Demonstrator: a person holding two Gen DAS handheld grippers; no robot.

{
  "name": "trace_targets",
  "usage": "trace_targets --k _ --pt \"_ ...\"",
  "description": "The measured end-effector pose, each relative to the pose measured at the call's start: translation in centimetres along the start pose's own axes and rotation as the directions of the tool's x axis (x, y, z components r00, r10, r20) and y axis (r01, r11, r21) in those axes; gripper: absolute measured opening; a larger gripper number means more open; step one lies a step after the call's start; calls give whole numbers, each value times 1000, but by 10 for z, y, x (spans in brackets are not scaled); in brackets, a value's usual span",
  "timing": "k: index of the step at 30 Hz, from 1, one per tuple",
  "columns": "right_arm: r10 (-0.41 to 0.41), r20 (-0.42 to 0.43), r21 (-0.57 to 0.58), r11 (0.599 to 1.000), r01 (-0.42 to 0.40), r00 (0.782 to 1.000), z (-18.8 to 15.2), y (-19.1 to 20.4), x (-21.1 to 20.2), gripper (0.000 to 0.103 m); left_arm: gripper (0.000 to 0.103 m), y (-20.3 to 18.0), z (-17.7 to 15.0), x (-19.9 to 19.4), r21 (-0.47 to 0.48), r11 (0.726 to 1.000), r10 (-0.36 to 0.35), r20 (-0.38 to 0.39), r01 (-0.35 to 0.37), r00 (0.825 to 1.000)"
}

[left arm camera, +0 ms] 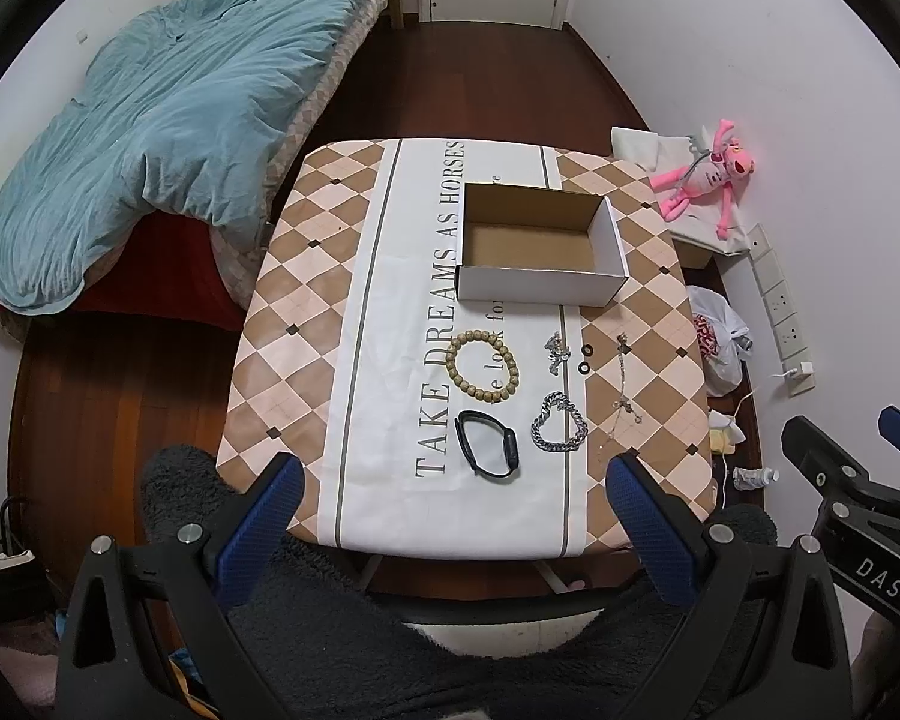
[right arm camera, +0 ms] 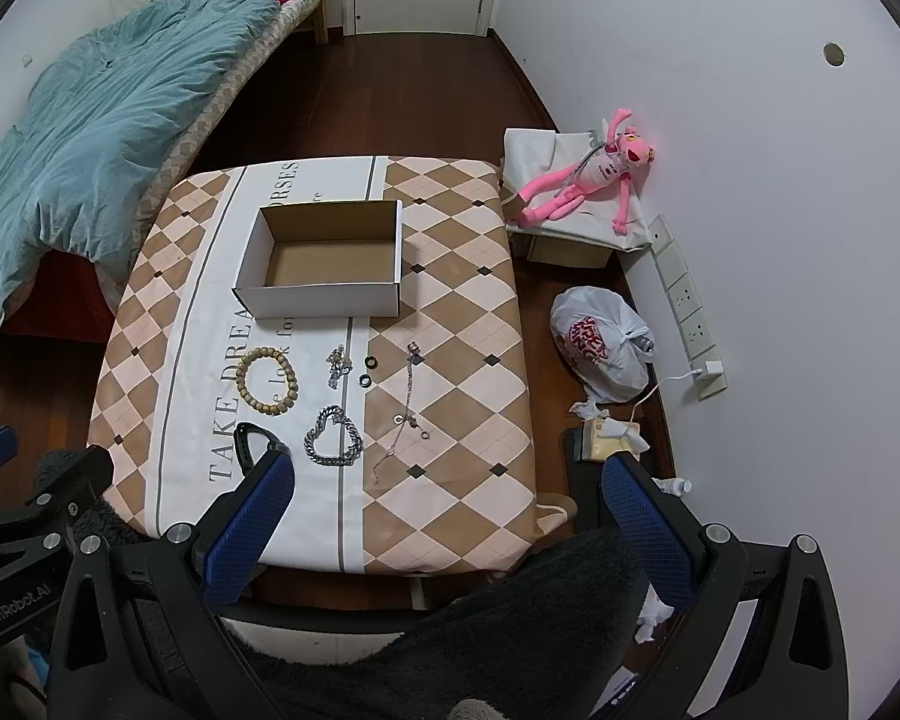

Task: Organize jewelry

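An open white cardboard box stands empty on the table. In front of it lie a wooden bead bracelet, a black watch band, a thick silver chain, a small silver piece, two black rings and a thin chain. My left gripper is open above the table's near edge. My right gripper is open, to the right of the left one.
The table wears a checked cloth. A bed with a blue duvet stands to the left. A pink plush toy, a plastic bag and wall sockets are on the right.
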State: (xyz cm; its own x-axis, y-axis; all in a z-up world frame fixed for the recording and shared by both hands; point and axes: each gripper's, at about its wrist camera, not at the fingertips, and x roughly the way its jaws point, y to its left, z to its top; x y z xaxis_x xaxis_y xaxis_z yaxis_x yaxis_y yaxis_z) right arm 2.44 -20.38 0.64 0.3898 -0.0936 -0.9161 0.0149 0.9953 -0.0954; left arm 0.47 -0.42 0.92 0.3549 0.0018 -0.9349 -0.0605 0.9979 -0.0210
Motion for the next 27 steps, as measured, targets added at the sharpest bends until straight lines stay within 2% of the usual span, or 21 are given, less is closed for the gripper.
trace_targets --k 27 --pt "-2 4 0 1000 2 1000 3 -5 -6 103 103 -7 9 -5 2 1000 -7 4 7 1000"
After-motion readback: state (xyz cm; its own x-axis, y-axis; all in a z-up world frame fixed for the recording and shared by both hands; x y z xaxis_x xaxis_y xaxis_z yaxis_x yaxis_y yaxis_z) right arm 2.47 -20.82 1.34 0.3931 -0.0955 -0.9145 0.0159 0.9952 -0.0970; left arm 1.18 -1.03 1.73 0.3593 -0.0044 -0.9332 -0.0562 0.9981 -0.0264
